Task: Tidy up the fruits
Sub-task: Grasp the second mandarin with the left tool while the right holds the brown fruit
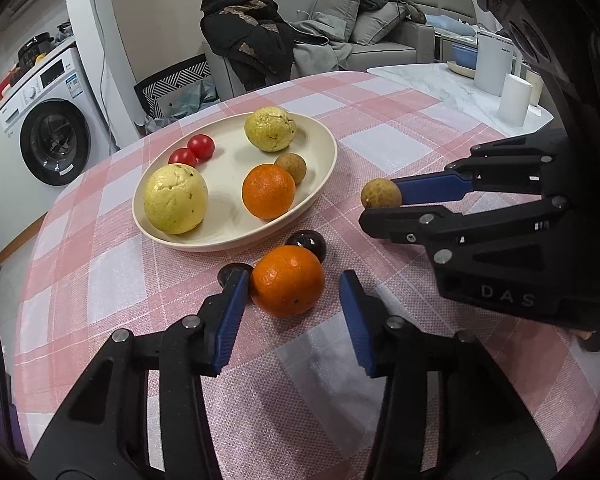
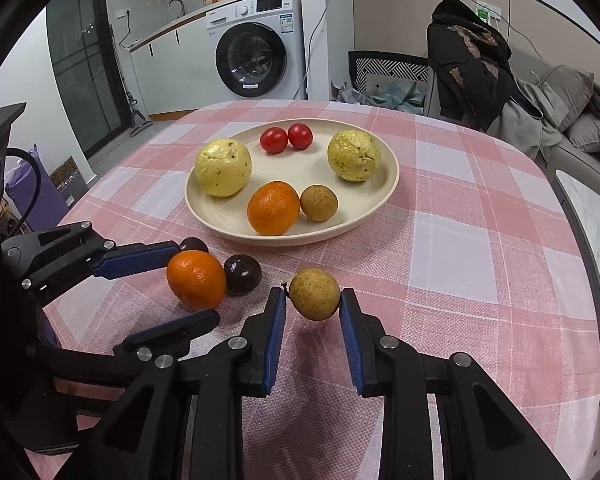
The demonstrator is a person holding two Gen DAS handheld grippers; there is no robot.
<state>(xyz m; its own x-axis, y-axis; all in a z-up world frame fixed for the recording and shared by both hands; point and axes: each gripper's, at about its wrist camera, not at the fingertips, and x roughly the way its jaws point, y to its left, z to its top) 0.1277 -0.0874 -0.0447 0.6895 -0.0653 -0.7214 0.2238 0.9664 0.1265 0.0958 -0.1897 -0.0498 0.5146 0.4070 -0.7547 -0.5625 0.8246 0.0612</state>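
Right gripper (image 2: 313, 308) clenched on one brown longan (image 2: 314, 294), lifted just above the checked tablecloth (image 2: 480, 264). Left gripper (image 1: 290, 306) spread wide around one orange (image 1: 287, 280), flanked by two dark round fruits (image 1: 308, 242). Farther off, on one cream plate (image 2: 374, 210): two yellow guavas (image 2: 223, 167), two cherry tomatoes (image 2: 274, 140), one orange, one longan.

plate (image 2: 384, 196): six fruits on it | orange (image 2: 196, 279): before plate, between left tool (image 2: 198, 284) fingers

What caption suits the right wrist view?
Right gripper pinches a longan above the tablecloth; left gripper, open, straddles an orange near the fruit plate.
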